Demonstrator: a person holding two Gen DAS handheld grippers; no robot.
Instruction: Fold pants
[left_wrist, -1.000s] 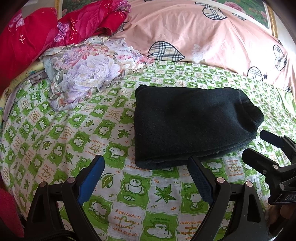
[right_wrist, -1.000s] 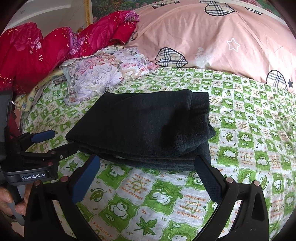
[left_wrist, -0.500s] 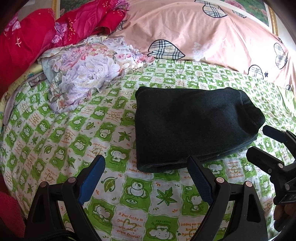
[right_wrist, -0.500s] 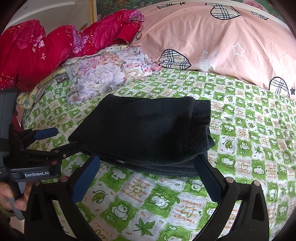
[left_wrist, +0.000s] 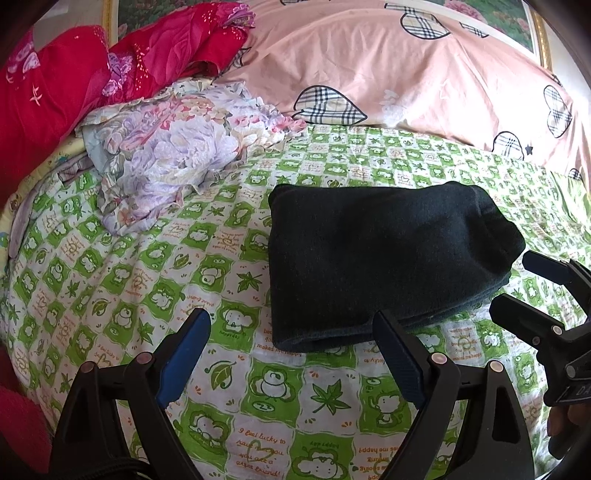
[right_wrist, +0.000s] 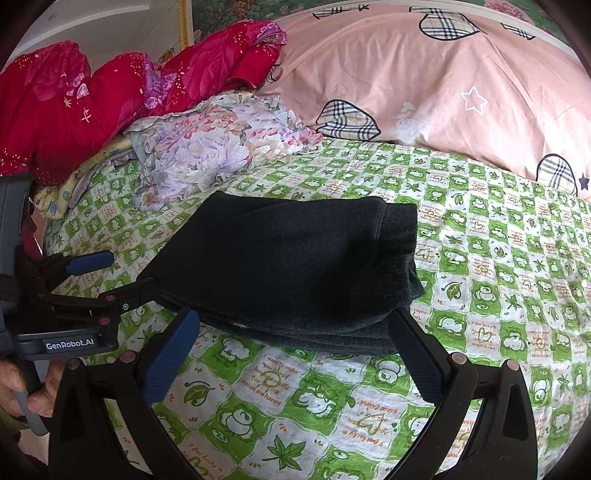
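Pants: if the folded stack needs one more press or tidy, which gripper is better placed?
Right, marginally. The pants lie centred between the right gripper's open fingers, near edge at its tips. The left gripper, also open, sits off the stack's left end, only its right finger meeting the edge.

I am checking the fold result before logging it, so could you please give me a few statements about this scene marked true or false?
1. The black pants lie folded in a compact stack on the green patterned sheet. True.
2. The left gripper is shut on the pants. False: its fingers are spread, holding nothing.
3. The right gripper is open. True.
4. The floral cloth lies on top of the pants. False: it lies apart, beside them.
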